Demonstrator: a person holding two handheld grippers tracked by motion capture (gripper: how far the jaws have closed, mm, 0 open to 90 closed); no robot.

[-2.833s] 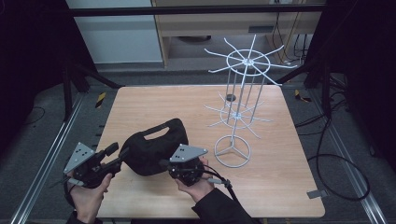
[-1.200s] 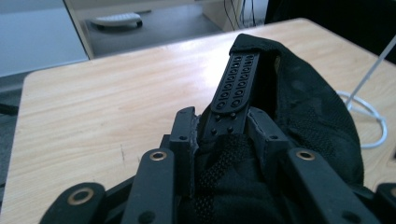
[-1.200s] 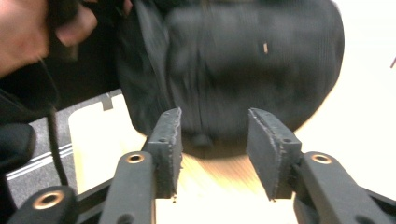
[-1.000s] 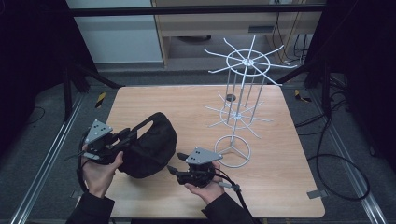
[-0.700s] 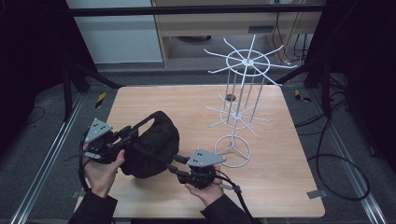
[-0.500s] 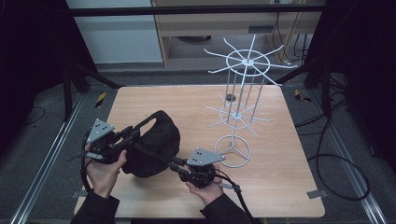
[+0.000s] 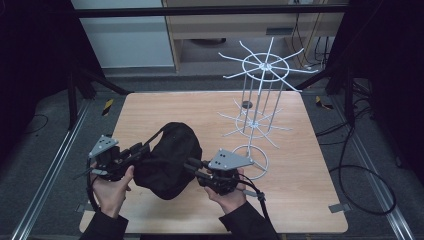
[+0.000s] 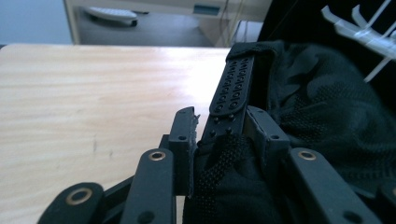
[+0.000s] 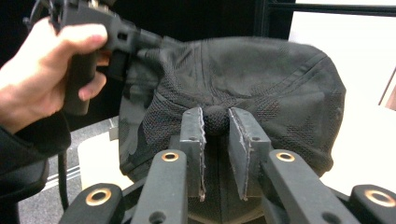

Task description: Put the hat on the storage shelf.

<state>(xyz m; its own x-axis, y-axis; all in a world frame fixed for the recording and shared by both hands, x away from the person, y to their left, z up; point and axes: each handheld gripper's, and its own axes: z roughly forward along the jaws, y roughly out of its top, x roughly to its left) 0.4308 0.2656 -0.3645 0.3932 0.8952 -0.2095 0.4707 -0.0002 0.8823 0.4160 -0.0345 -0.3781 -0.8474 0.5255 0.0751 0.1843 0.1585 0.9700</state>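
Note:
A black mesh cap (image 7: pixel 170 160) hangs just above the near left of the wooden table (image 7: pixel 200 107), held between both grippers. My left gripper (image 7: pixel 142 148) comes in from the left and is shut on the cap's perforated back strap (image 8: pixel 233 84); in the left gripper view the jaws of this gripper (image 8: pixel 219 135) pinch the strap and the cap's fabric (image 8: pixel 317 107). My right gripper (image 7: pixel 192 165) meets the cap from the right. In the right gripper view this gripper (image 9: pixel 215 126) is shut on the top button (image 9: pixel 215 119) of the cap's crown (image 9: pixel 261 74).
A white wire display rack (image 7: pixel 255 100) with radiating arms and a ring base stands right of centre, close to my right hand. Its arms (image 8: pixel 369 32) show beyond the cap. The other hand (image 9: pixel 42 70) holds its gripper at the cap's far side.
The cap, earlier lying flat between the grippers, was lifted at its back by the left gripper. Over the last second the right gripper closed in on the crown and both hands drifted slightly.

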